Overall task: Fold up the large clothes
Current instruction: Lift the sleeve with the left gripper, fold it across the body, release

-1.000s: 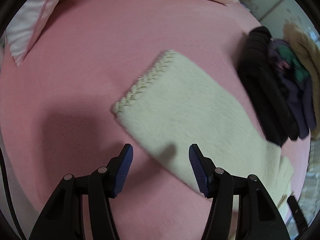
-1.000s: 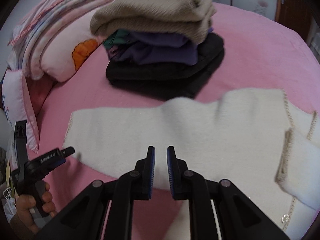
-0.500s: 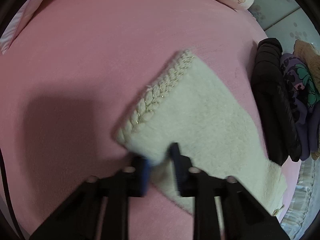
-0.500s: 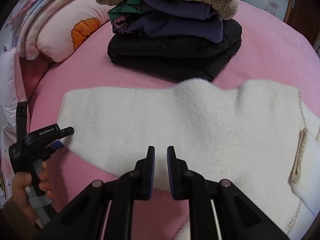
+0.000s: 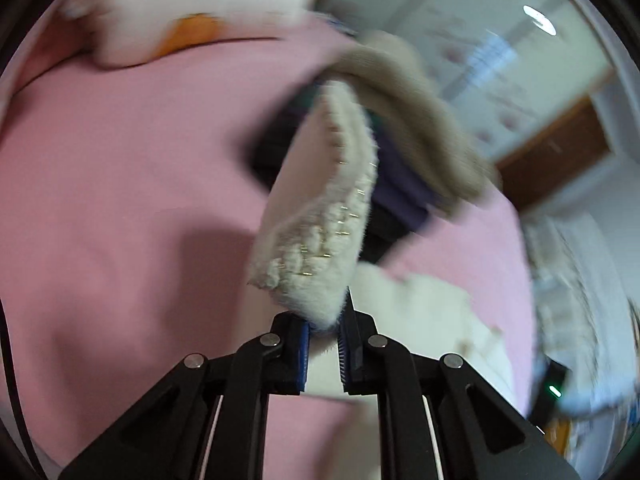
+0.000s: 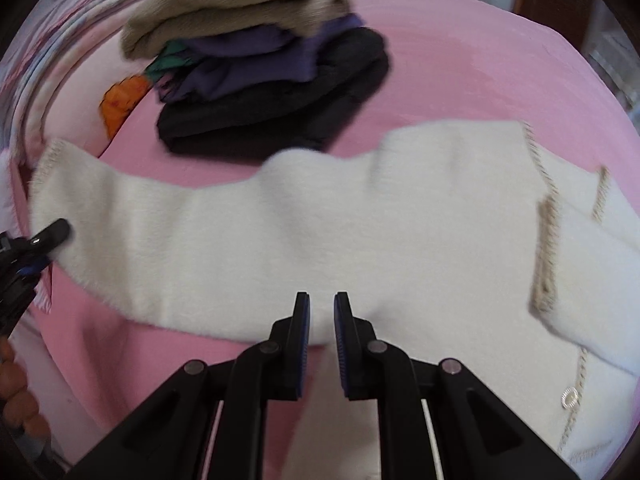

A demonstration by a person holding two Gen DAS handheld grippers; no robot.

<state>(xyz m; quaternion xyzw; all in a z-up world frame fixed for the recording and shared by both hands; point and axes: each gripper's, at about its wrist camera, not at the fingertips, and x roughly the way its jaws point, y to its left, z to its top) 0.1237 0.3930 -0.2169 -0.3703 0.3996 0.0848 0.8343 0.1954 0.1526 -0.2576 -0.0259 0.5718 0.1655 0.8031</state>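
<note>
Since the earlier frame, the left gripper (image 5: pixel 323 334) has closed its jaws on the braided cuff of the cream sweater's (image 6: pixel 320 232) sleeve (image 5: pixel 328 216) and lifted it off the pink bedspread (image 5: pixel 120 184). One sweater lies spread across the bed, one sleeve raised. Right gripper (image 6: pixel 322 316): fingers nearly together, holding nothing, above the sweater's near edge. One stack of folded clothes (image 6: pixel 260 64) lies behind: beige, purple and black layers, with a green patch showing. One pillow (image 5: pixel 160 36) lies beyond.
</note>
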